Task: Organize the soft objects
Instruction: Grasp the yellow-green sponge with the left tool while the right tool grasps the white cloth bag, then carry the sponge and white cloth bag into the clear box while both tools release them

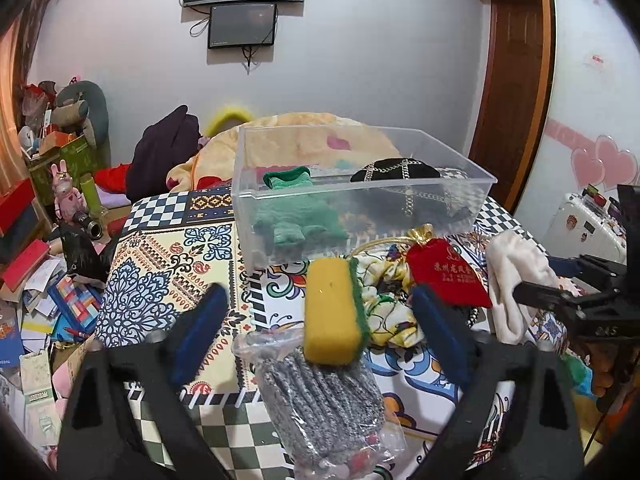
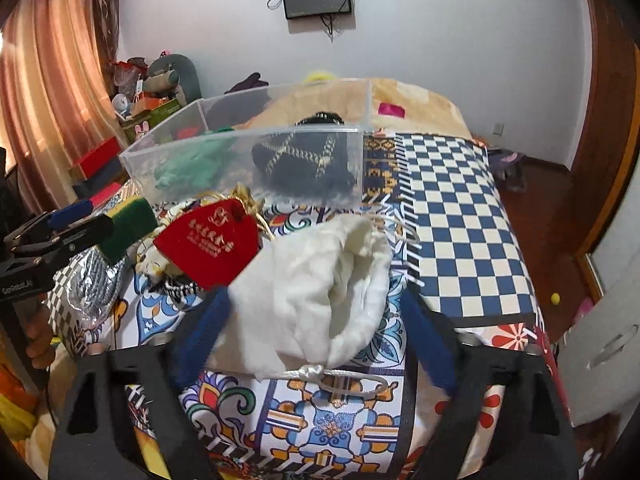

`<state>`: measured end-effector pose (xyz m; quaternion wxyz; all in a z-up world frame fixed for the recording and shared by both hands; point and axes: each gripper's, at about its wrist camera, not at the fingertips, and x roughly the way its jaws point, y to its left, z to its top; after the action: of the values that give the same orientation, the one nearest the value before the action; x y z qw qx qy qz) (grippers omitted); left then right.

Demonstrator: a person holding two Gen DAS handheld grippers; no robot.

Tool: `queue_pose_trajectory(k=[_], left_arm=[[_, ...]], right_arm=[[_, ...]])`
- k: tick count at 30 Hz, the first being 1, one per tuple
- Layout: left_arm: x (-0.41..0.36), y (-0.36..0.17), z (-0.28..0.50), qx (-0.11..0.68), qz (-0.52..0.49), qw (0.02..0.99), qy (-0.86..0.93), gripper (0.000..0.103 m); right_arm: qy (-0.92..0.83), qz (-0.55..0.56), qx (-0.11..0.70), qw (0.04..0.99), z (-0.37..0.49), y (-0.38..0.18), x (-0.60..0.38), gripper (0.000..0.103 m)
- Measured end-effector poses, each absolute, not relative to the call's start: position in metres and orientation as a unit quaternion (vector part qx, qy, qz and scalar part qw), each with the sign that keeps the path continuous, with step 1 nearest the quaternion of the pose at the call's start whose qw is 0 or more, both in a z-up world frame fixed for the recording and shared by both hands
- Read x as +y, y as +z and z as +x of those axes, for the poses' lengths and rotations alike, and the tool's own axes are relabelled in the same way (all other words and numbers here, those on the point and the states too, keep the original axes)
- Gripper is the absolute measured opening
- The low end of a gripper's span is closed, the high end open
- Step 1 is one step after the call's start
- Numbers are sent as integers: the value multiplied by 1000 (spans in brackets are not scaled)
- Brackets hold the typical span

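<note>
A clear plastic bin stands at the back of the patterned table and holds a green cloth and a black chained item. In front of it lie a yellow sponge with a green pad, a packet of grey knit cloth, a floral scrunchie, a red pouch and a white drawstring bag. My left gripper is open around the sponge. My right gripper is open around the white bag.
The table wears a patterned cloth with checked areas on the right. Behind it is a bed with a yellow blanket. Cluttered boxes, books and toys fill the floor at left. A wooden door is at right.
</note>
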<state>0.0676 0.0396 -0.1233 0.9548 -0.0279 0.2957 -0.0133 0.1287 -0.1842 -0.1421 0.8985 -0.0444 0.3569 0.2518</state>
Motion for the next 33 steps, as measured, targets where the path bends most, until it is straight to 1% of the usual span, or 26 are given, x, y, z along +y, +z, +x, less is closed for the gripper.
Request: queue_pose_trajectory(k=[1,2,3,4,5,6,7,8,9,14,25,33], left_arm=[[39,-124,67,297,-27,954,-15,79],[38,-125,67,298,-28,954,-20,74],[38,-125,67,298,-27,954,-21,69],[37,-125,67,297,-26,954,-22,66],[37,-125,67,297,-25,954,-25,58],[37,-125,67,296,-26,955,-28,47],[37,-125,68,298,-29,953,-35,42],[37,-126,69,301,-31,952,-40,32],[37,-127,70,303,-33,951,-45,29],[35,-123,66,293,-27,955,-43,28],[42,-84,61,245,-37,968,-39,27],[44,-53,73,204,-19,978,-25,28]], right_arm=[[254,-43,362,896,130,-144,-184,62],[256,-41,364,894,130,-145,-184,56],[258,-39,365,894,129,-145,-184,47],[257,-40,363,895,128,-146,-183,43],[257,-42,362,895,127,-145,-183,36],[258,-42,361,895,126,-144,-183,33],[259,-39,359,896,125,-142,-184,31],[259,-37,356,897,126,-141,-185,27],[258,-33,352,899,125,-139,-187,24],[254,-27,336,907,127,-129,-190,19],[254,-27,267,929,121,-73,-191,19],[274,-31,208,939,134,-36,-161,19]])
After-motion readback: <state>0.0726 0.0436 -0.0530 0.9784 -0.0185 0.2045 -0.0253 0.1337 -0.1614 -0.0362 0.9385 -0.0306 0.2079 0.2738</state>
